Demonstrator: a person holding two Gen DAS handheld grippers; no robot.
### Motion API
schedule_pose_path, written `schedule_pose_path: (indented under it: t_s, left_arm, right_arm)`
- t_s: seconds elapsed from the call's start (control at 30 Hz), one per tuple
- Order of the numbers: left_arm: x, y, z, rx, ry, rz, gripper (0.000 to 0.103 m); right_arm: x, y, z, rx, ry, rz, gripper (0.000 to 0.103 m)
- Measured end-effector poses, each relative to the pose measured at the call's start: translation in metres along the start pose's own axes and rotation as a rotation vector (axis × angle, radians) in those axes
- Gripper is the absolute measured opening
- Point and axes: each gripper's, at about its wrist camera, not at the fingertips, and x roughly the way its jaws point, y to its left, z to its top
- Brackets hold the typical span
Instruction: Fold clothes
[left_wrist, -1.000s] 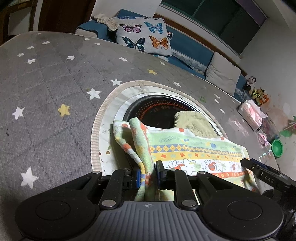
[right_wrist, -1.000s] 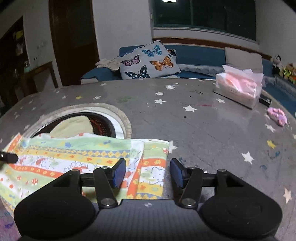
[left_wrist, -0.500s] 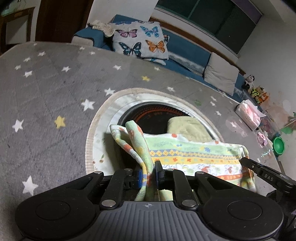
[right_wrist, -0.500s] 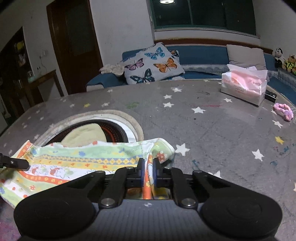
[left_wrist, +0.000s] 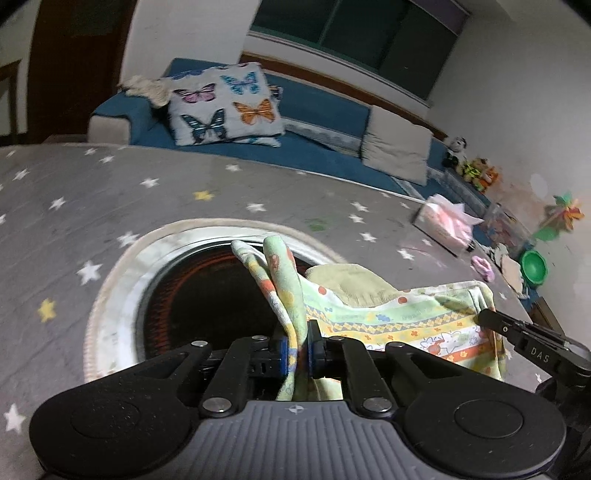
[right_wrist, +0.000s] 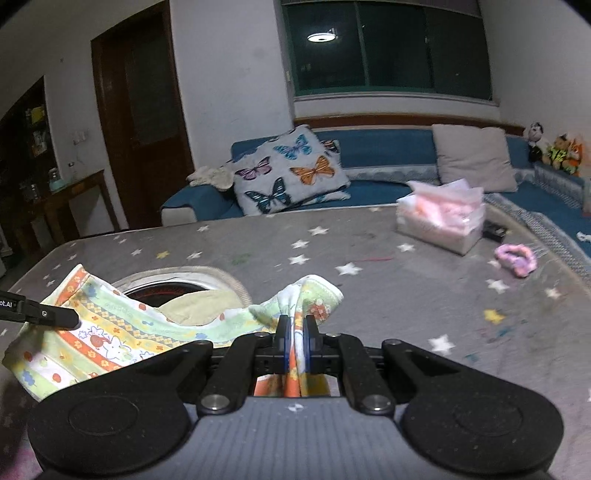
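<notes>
Yellowish cloth (left_wrist: 354, 284) lies in the round opening (left_wrist: 192, 295)

Our left tool (left_wrist: 296, 348) points forward and downward, its two blue pads drawn almost together and pinching a bunched fold of the printed cloth (left_wrist: 406, 321) between them. Our right tool (right_wrist: 295, 338) is likewise tilted downward, its pads pressed nearly together on another gathered corner of that cloth. Each tool's black finger tip shows at the edge of the other's view, level with it.
</notes>
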Motion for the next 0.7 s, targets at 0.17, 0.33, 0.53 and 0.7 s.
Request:
schedule_pose_path:
  t_s: [0.17, 0.33, 0.53, 0.7]
  left_arm:
    - [0.013, -0.031, 0.006, 0.059, 0.003, -0.024, 0.01]
    - [0.029, -0.061, 0.013, 0.106, 0.013, -0.04, 0.01]
    - [0.05, -0.092, 0.016, 0.154, 0.029, -0.052, 0.01]
    - [0.066, -0.116, 0.02, 0.187, 0.045, -0.058, 0.01]
  right_arm:
    - [-0.014, -0.023, 0.005, 0.01, -0.028, -0.051, 0.006]
    - [-0.026, -0.047, 0.008, 0.02, -0.049, -0.098, 0.006]
    - [-0.033, -0.073, 0.011, 0.028, -0.061, -0.144, 0.006]
    - [-0.038, -0.093, 0.014, 0.034, -0.076, -0.181, 0.001]
